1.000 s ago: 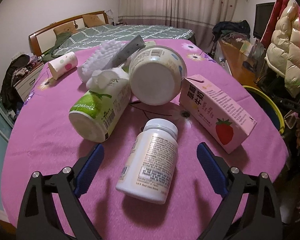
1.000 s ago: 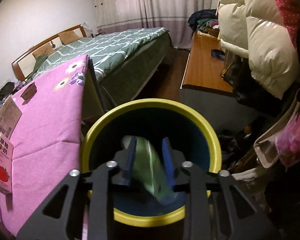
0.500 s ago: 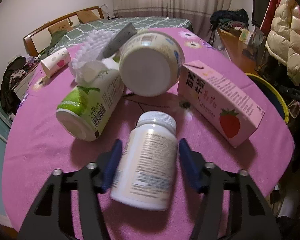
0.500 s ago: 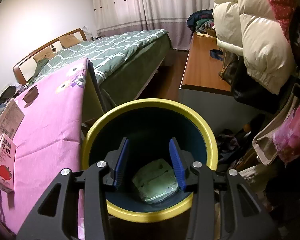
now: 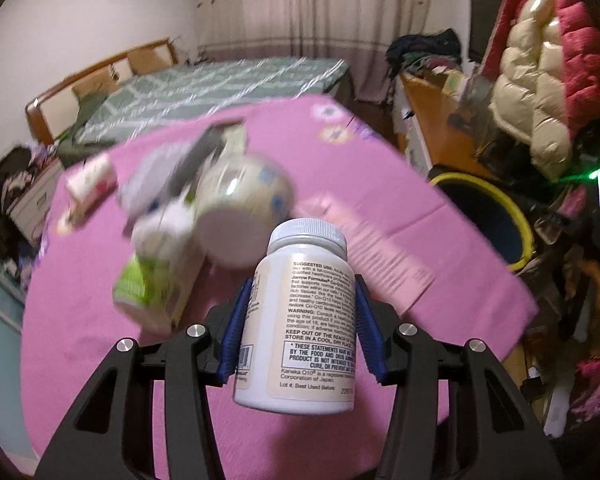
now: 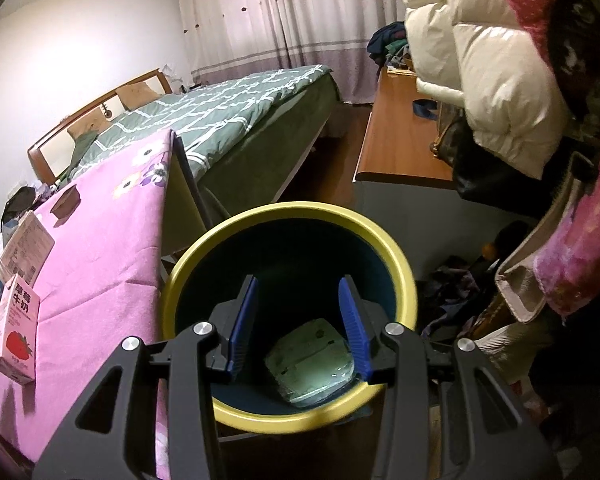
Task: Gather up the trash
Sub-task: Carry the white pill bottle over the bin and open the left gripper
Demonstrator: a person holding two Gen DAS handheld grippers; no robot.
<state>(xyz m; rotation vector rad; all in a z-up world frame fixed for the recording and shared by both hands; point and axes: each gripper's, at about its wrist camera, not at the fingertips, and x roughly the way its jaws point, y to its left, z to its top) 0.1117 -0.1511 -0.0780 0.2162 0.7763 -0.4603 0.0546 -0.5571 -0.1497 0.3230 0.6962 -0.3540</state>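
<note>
My left gripper [image 5: 302,284] is shut on a white pill bottle [image 5: 304,320], held cap-up and clear of the pink tablecloth [image 5: 80,320]. Blurred behind it lie a green-labelled bottle [image 5: 152,288], a round tub [image 5: 240,208] on its side, a pink strawberry milk carton [image 5: 364,256], a paper cup [image 5: 92,184] and a white brush [image 5: 156,176]. My right gripper [image 6: 299,280] hangs open over the yellow-rimmed bin [image 6: 284,210], nothing between its pads. A pale green pack [image 6: 310,360] lies on the bin's bottom. The milk carton [image 6: 16,336] shows at the table's edge.
The bin [image 5: 524,232] stands on the floor just off the table's right side. A green-quilted bed [image 6: 228,120] lies beyond the table. A wooden desk [image 6: 396,136] and hanging puffer coats [image 6: 492,60] crowd the right. Bags and clutter [image 6: 460,292] cover the floor beside the bin.
My left gripper closed on the pill bottle and lifted it off the cloth. My right gripper let go of the green pack, which dropped into the bin, and its jaws stand wider.
</note>
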